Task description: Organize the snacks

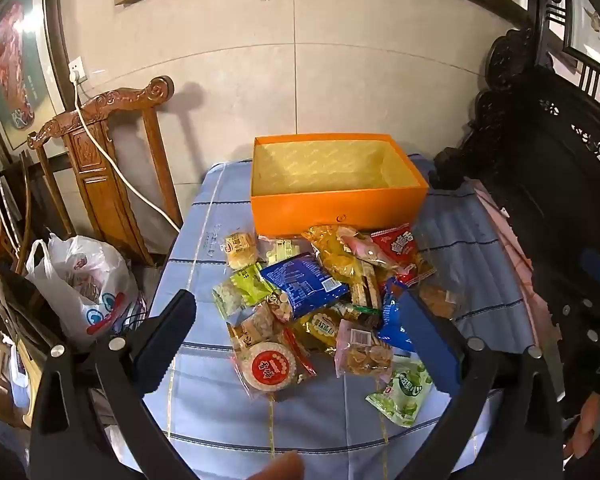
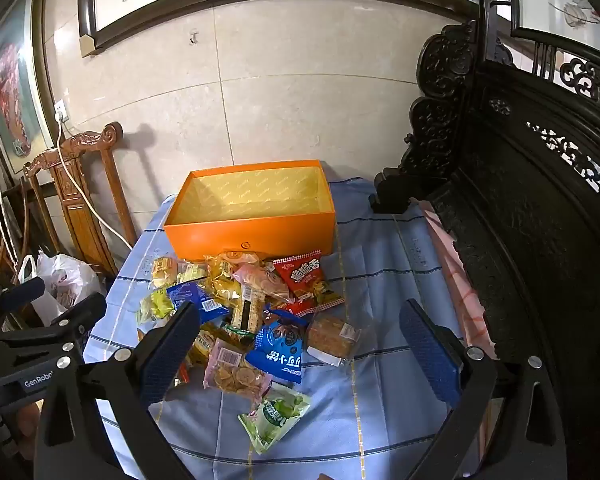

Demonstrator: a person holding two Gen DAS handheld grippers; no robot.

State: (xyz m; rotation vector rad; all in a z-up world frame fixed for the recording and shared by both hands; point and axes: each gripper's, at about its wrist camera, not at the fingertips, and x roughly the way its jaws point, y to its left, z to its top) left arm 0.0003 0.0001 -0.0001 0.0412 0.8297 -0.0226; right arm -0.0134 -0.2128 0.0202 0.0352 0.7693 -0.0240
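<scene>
Hovering above the near edge of the blue cloth point(image 1: 204, 412), the left gripper point(image 1: 296, 336) has its fingers spread wide with nothing between them; the snack pile point(image 1: 320, 300) lies just beyond and below them. Behind the pile, touching its far edge, stands the orange box point(image 1: 336, 208). Farther right, the right gripper point(image 2: 300, 340) hangs equally wide and unloaded, the pile sitting left of its centre.

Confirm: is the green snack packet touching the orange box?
Apart. The right wrist view shows the green snack packet lying nearest the camera, with other snacks and tablecloth between it and the orange box.
</scene>
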